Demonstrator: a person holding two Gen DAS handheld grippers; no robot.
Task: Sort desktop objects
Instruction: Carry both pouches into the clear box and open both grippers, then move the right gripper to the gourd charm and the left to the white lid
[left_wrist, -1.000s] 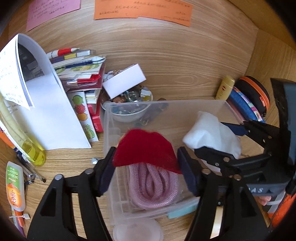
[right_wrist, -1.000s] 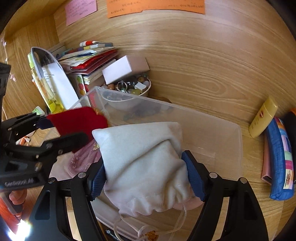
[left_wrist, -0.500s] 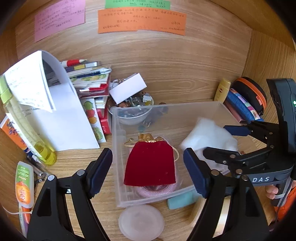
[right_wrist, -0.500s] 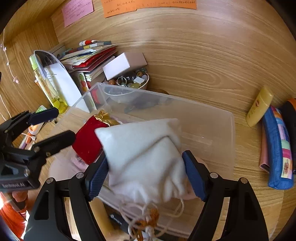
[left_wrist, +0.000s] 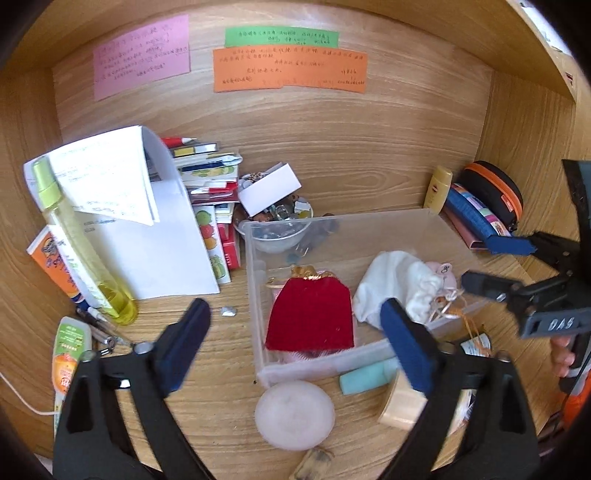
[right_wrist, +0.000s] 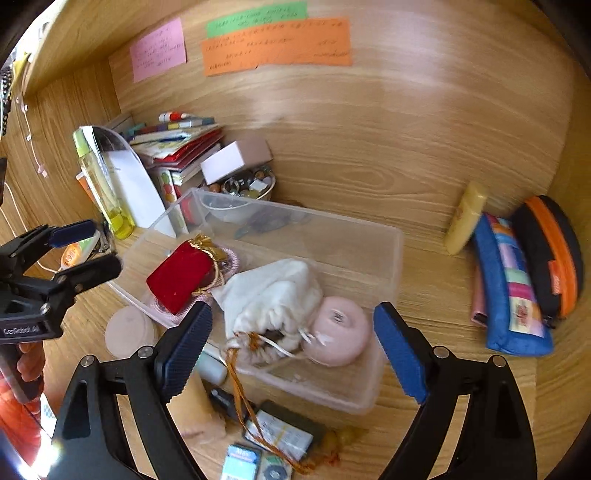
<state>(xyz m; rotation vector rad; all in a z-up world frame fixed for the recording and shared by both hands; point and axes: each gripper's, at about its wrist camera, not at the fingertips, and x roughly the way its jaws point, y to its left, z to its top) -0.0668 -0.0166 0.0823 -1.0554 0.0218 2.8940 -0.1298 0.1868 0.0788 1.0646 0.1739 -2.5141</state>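
Observation:
A clear plastic bin (left_wrist: 258, 373) (right_wrist: 384, 369) stands on the wooden desk. In it a red velvet pouch (left_wrist: 309, 318) (right_wrist: 177, 277) lies on a pink coiled thing, and a white drawstring pouch (left_wrist: 397, 286) (right_wrist: 275, 302) lies beside a pink round case (right_wrist: 341, 336). My left gripper (left_wrist: 295, 350) is open and empty, above the bin's near left. My right gripper (right_wrist: 291, 350) is open and empty, above the white pouch. Each gripper shows in the other's view, the right one (left_wrist: 495, 266) and the left one (right_wrist: 85, 247).
A stack of booklets and papers (left_wrist: 207, 184), a yellow bottle (left_wrist: 85, 251) and a bowl of trinkets (left_wrist: 277, 225) stand at the left and behind the bin. Pencil cases (right_wrist: 513, 280) and a yellow tube (right_wrist: 465, 218) lie right. A round pale lid (left_wrist: 293, 415) and small items lie in front.
Both grippers have opened and pulled back up. The red pouch and the white pouch have dropped from them and now lie in the bin.

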